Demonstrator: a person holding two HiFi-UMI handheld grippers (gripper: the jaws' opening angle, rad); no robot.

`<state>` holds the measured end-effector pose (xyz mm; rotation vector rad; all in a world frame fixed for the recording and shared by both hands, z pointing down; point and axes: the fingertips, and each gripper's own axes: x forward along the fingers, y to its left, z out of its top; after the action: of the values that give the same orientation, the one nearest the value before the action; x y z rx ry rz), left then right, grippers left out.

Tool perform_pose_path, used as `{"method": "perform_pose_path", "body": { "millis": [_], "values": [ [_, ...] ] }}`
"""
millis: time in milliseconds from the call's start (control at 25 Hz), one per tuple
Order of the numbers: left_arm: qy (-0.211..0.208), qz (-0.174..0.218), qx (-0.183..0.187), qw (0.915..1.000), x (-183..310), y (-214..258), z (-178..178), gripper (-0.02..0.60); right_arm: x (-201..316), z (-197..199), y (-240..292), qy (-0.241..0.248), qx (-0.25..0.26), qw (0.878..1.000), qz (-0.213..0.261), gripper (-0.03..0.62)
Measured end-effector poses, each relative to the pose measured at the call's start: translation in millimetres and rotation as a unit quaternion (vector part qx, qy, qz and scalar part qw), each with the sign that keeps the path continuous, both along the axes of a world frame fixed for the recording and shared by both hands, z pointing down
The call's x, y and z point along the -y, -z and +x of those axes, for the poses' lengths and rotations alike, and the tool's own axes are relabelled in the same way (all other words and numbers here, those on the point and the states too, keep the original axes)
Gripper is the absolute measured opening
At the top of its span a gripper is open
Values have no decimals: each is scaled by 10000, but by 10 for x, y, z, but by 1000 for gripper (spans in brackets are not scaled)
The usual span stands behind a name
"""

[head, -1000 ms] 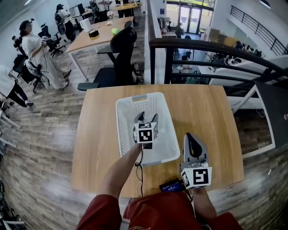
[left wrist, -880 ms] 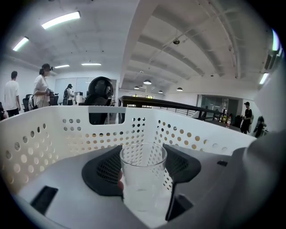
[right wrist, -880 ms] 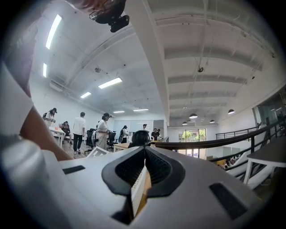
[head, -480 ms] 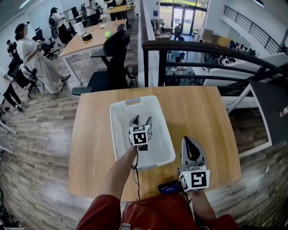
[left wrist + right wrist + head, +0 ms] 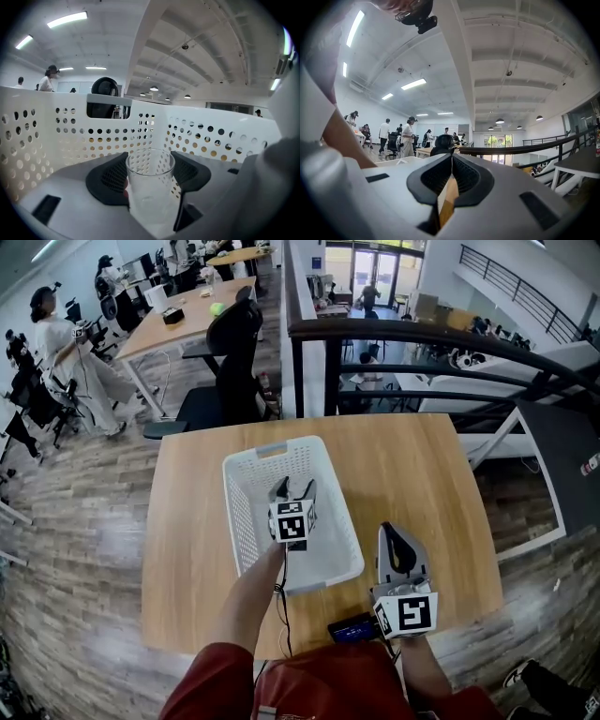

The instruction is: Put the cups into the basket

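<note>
1. A wooden worktop (image 5: 422, 474) is seen from above. A white perforated basket (image 5: 242, 521) stands on its left half, long side running near to far.
2. The left claw (image 5: 292, 489) reaches into the basket from the near end, tipped slightly down. Its jaws grip a clear cup (image 5: 150, 187), one dark pad pressed against each side of the glass.
3. The cup stands upright between the pads, inside the basket. The basket's holed far wall shows behind and through it. Whether its base touches the basket floor cannot be told.
4. The right claw (image 5: 395, 538) is held right of the basket, close to the worktop's near edge, pointing away – its jaws are closed together with nothing between them.
5. A small dark device (image 5: 352, 627) sits at the near edge, just left of the right claw's marker cube.
6. Beyond the worktop's far edge stand a black office chair (image 5: 234, 343) and a dark railing (image 5: 422, 334).
</note>
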<state>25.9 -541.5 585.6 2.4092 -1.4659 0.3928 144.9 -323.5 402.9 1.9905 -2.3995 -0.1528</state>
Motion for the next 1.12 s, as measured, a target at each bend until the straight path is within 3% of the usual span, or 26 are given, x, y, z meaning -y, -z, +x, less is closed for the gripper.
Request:
{"method": "perform_pose_path", "body": {
  "millis": [440,1120],
  "values": [
    [-120,54,96,9999,-37,-45,47,288,-9,12,31,-60,-15,10000,-6,12],
    [-290,-291,211,9989,-121,-87,-22,288,38,-74,29,47,68,9999,60,12]
  ]
}}
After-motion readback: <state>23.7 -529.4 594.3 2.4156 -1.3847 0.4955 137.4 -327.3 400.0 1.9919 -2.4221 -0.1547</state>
